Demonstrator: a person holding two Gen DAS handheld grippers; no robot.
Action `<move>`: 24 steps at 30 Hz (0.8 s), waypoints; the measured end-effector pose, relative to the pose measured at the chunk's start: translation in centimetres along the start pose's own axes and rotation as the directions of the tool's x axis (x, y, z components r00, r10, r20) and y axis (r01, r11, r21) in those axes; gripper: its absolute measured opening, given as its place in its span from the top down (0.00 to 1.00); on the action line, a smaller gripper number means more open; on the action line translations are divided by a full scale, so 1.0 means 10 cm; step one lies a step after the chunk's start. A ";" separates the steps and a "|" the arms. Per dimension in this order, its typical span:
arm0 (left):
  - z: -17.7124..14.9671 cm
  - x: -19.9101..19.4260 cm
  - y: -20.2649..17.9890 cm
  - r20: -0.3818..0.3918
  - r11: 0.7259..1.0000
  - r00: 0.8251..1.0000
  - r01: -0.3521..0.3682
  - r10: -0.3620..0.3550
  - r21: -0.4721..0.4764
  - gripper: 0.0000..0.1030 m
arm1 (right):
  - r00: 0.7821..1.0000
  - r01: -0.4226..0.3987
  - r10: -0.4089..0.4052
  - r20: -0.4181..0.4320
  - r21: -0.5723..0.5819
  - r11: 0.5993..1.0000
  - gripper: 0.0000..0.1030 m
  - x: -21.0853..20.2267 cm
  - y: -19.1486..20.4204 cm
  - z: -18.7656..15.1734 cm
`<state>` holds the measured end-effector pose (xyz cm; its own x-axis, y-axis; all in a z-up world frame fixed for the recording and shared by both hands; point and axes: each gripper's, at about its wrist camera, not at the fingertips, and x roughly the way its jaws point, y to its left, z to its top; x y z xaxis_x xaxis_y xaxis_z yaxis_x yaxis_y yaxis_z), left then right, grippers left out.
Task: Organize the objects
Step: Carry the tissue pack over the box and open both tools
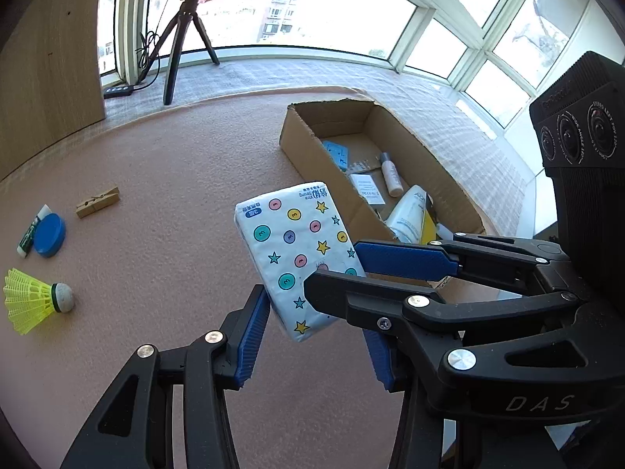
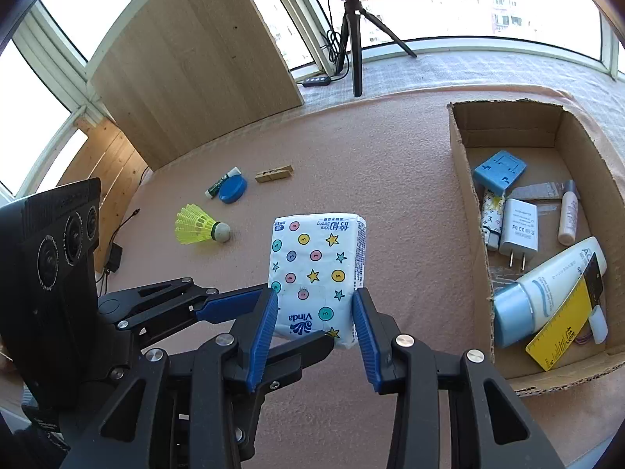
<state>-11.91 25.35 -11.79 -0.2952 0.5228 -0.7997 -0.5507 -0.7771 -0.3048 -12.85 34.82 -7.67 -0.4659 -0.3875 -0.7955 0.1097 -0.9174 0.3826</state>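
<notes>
Gripping tissue pack from both sides: right gripper and left gripper clamped on it, above pink table.

We have two fisheye views, each riding on a gripper and looking forward and steeply down along its fingers at the table. The left wrist view sees the box ahead to its right; the right wrist view sees the box at its right edge. Both sit close over the tissue pack, and each catches the other gripper. Both share the shuttlecock, tripod and windows.
</notes>
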 end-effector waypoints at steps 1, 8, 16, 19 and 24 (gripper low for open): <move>0.09 0.04 -0.06 0.007 1.000 1.000 0.005 -0.005 0.009 0.51 | 1.000 0.007 -0.007 0.012 0.001 1.000 0.64 -0.05 -0.05 0.04; 0.58 0.35 -0.51 0.033 0.997 0.999 0.031 -0.033 0.070 0.51 | 0.995 0.057 -0.059 0.081 0.025 0.998 0.64 -0.34 -0.48 0.31; 0.91 0.81 -0.89 0.021 0.993 0.998 0.057 -0.060 0.105 0.51 | 0.986 0.122 -0.128 0.105 0.066 0.990 0.64 -0.50 -1.01 0.47; 0.97 0.93 -1.01 0.012 0.991 0.998 0.061 -0.063 0.120 0.51 | 0.984 0.136 -0.145 0.108 0.083 0.987 0.64 -0.51 -1.17 0.50; 1.03 1.07 -1.14 -0.001 0.989 0.998 0.063 -0.064 0.135 0.51 | 0.982 0.145 -0.157 0.108 0.113 0.983 0.64 -0.54 -1.36 0.50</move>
<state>-16.86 43.39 -11.58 -0.2584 0.5709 -0.7793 -0.6687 -0.6879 -0.2822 -16.18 49.87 -6.21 -0.5691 -0.2268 -0.7904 -0.0583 -0.9477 0.3139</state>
